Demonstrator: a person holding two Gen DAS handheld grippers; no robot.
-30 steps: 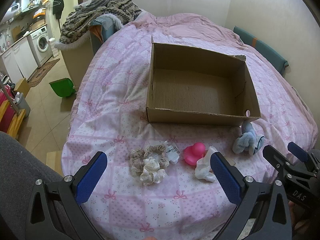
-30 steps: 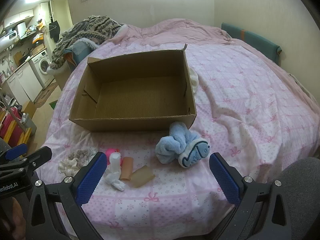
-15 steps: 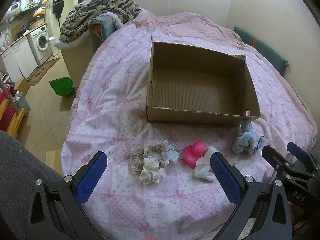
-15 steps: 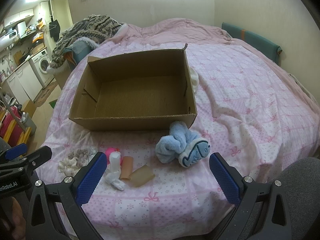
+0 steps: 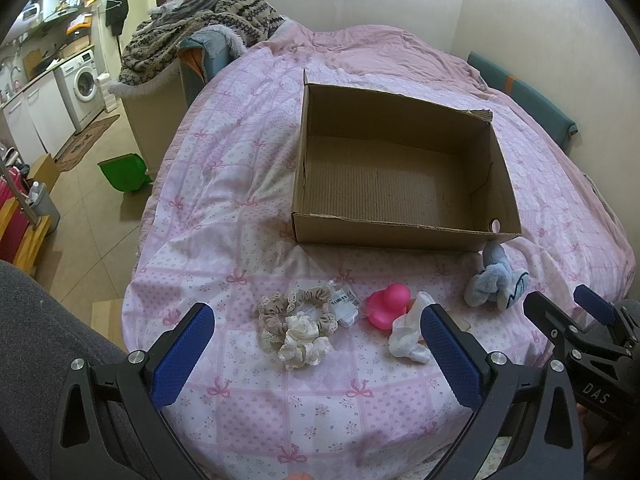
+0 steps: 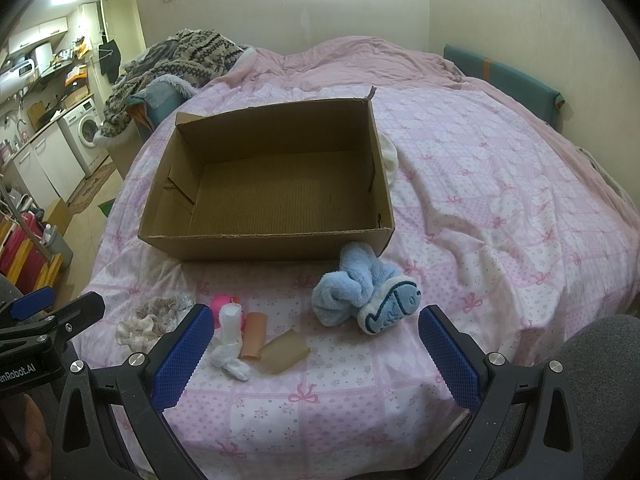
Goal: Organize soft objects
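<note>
Pink quilt [image 5: 224, 184] carries my empty box [image 5: 400, 236] at twelve o'clock; scrunchies [image 5: 298, 326] lie below it. Both grippers, left [image 5: 316, 352] and right [image 6: 312, 354], gape, holding nothing. I'd descend straight, pinching mid-bundle.

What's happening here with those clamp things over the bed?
A person holds a two-finger gripper in each hand, both open and holding nothing. The left gripper hovers near the scrunchies and pink duck; the right gripper faces the blue slipper. The cardboard box on the bed has nothing in it, so sorting has not begun.
</note>
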